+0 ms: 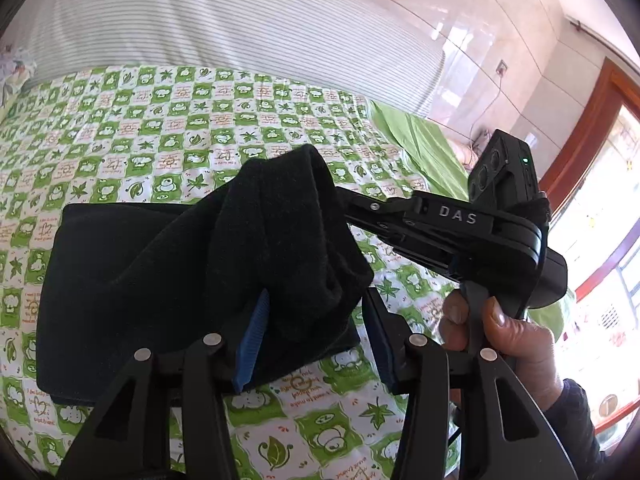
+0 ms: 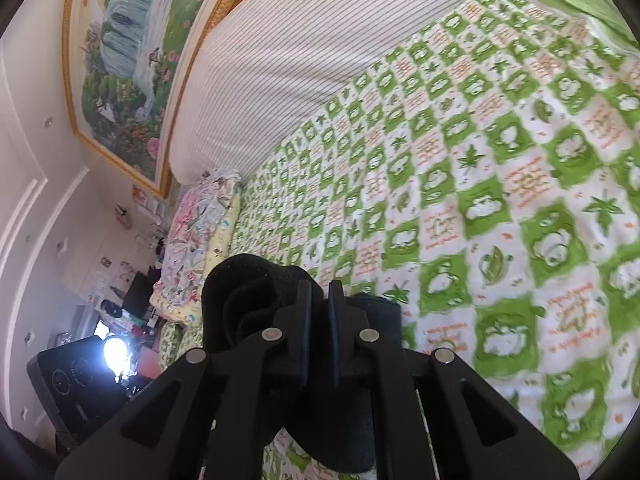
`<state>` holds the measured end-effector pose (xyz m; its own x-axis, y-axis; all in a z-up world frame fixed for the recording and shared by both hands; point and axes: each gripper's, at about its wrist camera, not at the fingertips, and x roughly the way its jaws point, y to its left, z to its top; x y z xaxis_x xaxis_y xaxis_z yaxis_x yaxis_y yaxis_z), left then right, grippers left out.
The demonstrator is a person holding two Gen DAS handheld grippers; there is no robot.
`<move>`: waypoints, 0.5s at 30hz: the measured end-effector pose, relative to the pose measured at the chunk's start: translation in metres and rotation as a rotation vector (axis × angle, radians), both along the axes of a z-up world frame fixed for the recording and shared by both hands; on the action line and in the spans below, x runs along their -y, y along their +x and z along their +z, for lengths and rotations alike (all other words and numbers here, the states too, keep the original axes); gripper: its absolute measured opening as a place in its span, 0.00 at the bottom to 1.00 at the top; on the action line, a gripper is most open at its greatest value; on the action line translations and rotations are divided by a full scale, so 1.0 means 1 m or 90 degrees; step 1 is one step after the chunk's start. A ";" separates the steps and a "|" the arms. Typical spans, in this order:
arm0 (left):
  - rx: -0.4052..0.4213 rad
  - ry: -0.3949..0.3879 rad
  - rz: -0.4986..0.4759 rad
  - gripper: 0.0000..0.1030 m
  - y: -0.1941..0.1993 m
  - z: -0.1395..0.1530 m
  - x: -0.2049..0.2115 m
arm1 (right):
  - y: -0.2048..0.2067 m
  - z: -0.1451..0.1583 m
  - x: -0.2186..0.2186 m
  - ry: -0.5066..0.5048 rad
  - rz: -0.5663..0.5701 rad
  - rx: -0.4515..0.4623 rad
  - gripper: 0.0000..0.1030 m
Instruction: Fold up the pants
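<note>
Black pants (image 1: 160, 280) lie partly folded on the green and white checked bedspread (image 1: 160, 128). One end is lifted into a bunched hump (image 1: 288, 232). My left gripper (image 1: 316, 340) is open, its blue pads on either side of the raised cloth. My right gripper (image 1: 360, 208) reaches in from the right and is shut on the lifted fold. In the right wrist view the right gripper (image 2: 320, 320) has its jaws pressed close together on black pants cloth (image 2: 248, 300).
A striped white pillow (image 1: 240, 20) lies along the far side of the bed. A floral quilt (image 2: 200, 232) is piled at the bed's end. A framed painting (image 2: 132, 40) hangs on the wall. A bright window (image 1: 608, 208) is at the right.
</note>
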<state>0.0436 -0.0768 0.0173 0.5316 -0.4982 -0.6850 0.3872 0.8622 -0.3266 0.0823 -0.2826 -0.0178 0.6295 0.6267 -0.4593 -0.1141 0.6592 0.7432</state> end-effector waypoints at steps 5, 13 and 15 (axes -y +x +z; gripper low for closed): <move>-0.005 -0.017 0.001 0.47 -0.007 0.004 -0.010 | -0.020 0.005 0.011 -0.016 -0.040 -0.008 0.14; 0.004 -0.034 0.038 0.48 -0.018 0.018 -0.042 | -0.050 0.031 0.006 -0.060 -0.079 0.013 0.62; 0.006 -0.037 0.050 0.48 -0.018 0.020 -0.050 | -0.054 0.037 -0.001 -0.080 -0.075 0.018 0.62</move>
<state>0.0254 -0.0269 0.0374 0.5770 -0.4931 -0.6511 0.3216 0.8700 -0.3738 0.0285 -0.2819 0.0190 0.7093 0.4866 -0.5100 -0.0506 0.7568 0.6517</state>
